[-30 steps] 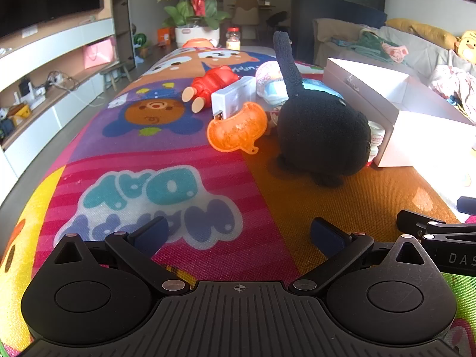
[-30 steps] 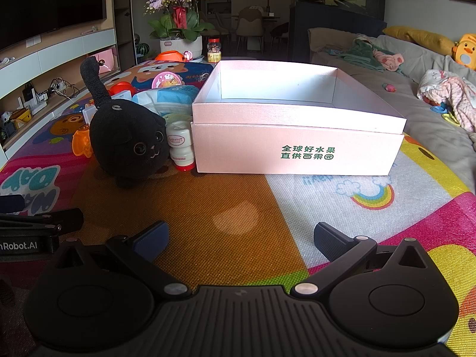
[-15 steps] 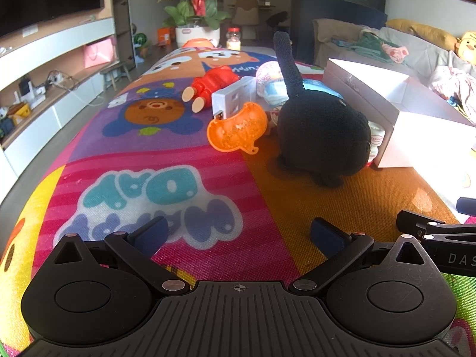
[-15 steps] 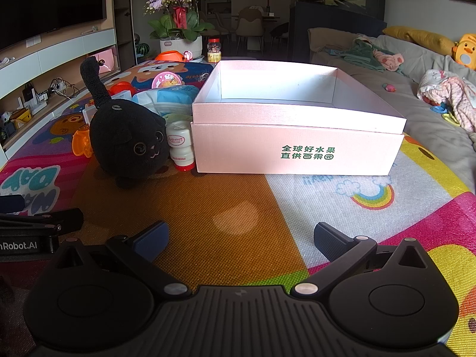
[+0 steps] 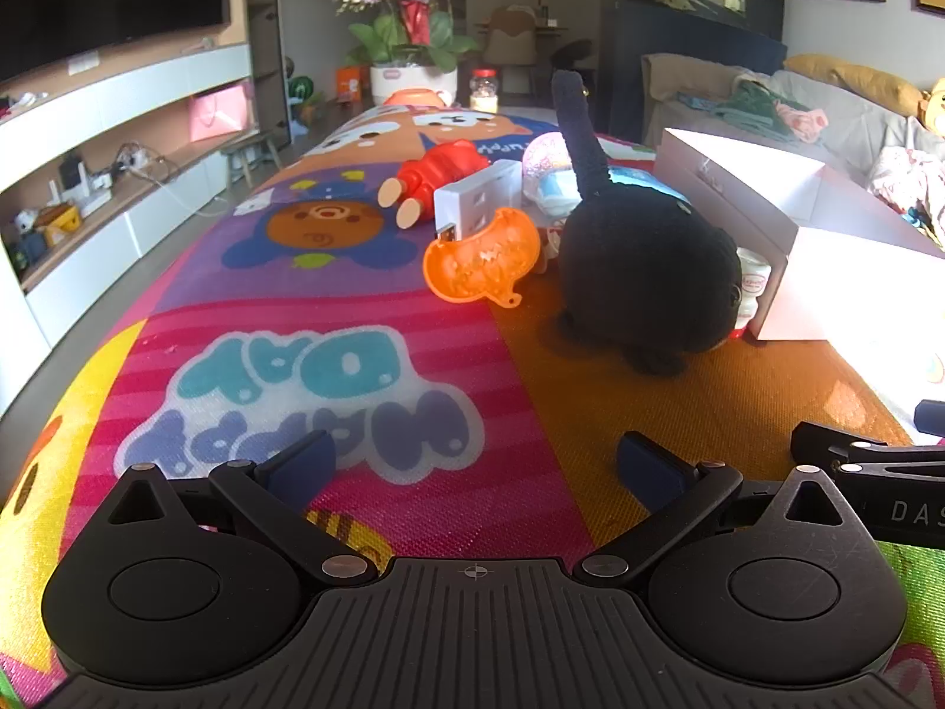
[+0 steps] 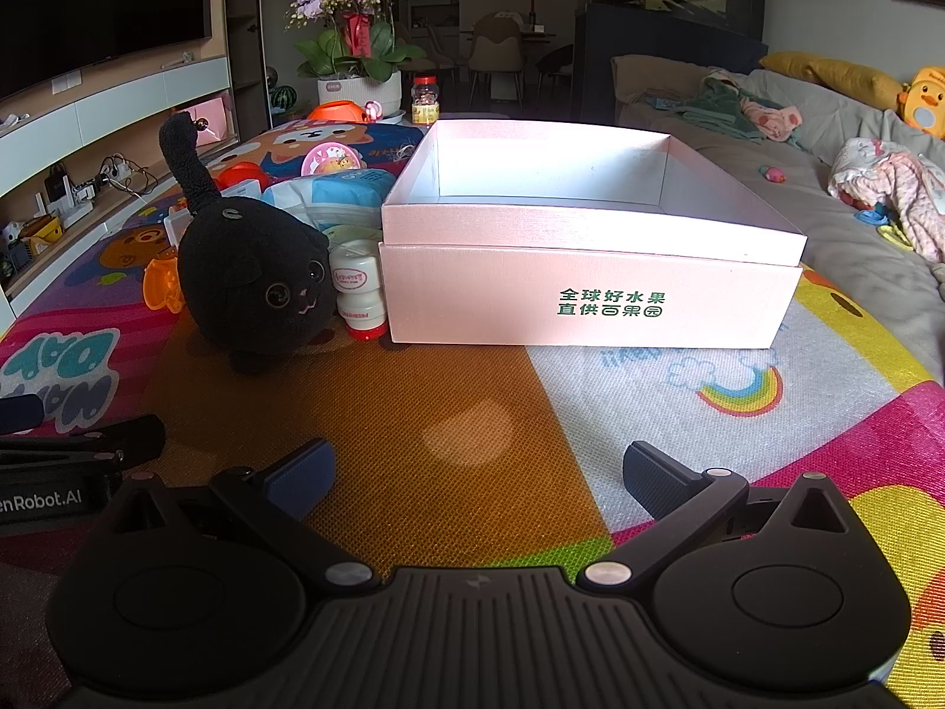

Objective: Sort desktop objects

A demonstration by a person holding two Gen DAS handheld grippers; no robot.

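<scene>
Still nothing has moved: my left gripper (image 5: 475, 464) and right gripper (image 6: 475, 472) hover wide and empty, with the black cat plush (image 6: 254, 289) unsorted beside the pink box (image 6: 590, 301).

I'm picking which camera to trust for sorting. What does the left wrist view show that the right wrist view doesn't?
Only the left wrist view shows the red toy figure in full and the whole orange plastic piece. Only the right wrist view shows the cat's face, the pink box's empty inside and its green print. Both show the black plush cat, the small white bottle, the box, and open fingers holding nothing.
</scene>
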